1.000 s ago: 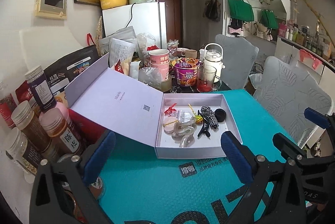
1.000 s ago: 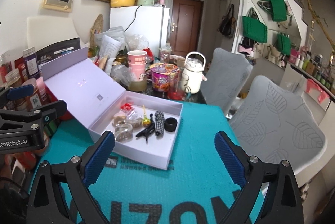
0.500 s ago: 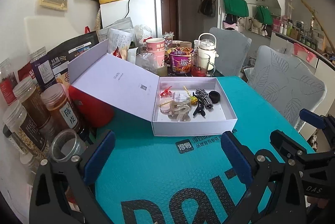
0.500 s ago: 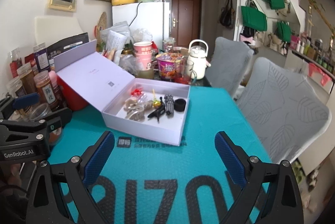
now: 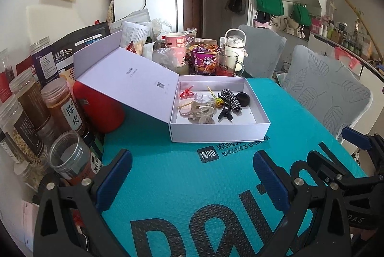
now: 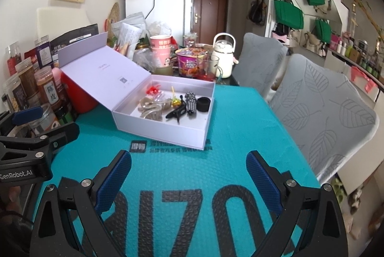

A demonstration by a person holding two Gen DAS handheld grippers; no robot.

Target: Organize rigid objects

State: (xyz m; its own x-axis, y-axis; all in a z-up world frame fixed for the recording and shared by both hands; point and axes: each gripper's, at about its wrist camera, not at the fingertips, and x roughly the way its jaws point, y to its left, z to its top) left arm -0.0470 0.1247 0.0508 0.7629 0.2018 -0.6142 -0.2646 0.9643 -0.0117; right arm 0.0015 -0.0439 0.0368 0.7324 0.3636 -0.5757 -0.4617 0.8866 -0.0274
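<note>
A pale lilac box (image 5: 219, 131) (image 6: 160, 131) stands on the teal mat with its lid (image 5: 127, 78) (image 6: 105, 75) leaning back to the left. Several hair clips lie inside: a beige wavy clip (image 5: 202, 113) (image 6: 150, 110), a black claw clip (image 5: 225, 113) (image 6: 176, 111), a checked clip (image 5: 230, 98) (image 6: 190, 101), a black round piece (image 5: 243, 99) (image 6: 203, 104) and a small red one (image 5: 186, 92) (image 6: 153, 89). My left gripper (image 5: 192, 180) hangs open over the mat, well short of the box, nothing between its fingers. My right gripper (image 6: 188, 179) is open too, beside it.
Jars of dried goods (image 5: 26, 113) (image 6: 49, 89) and a red canister (image 5: 98, 105) crowd the left edge. Cups, a noodle bowl (image 5: 204, 60) and a white kettle (image 6: 223, 55) stand behind the box. Two grey chairs (image 6: 321, 113) line the right side.
Both grippers have drawn back from the box toward the table's near edge, so the box looks smaller and farther. Both stay open. The box contents have not moved.
</note>
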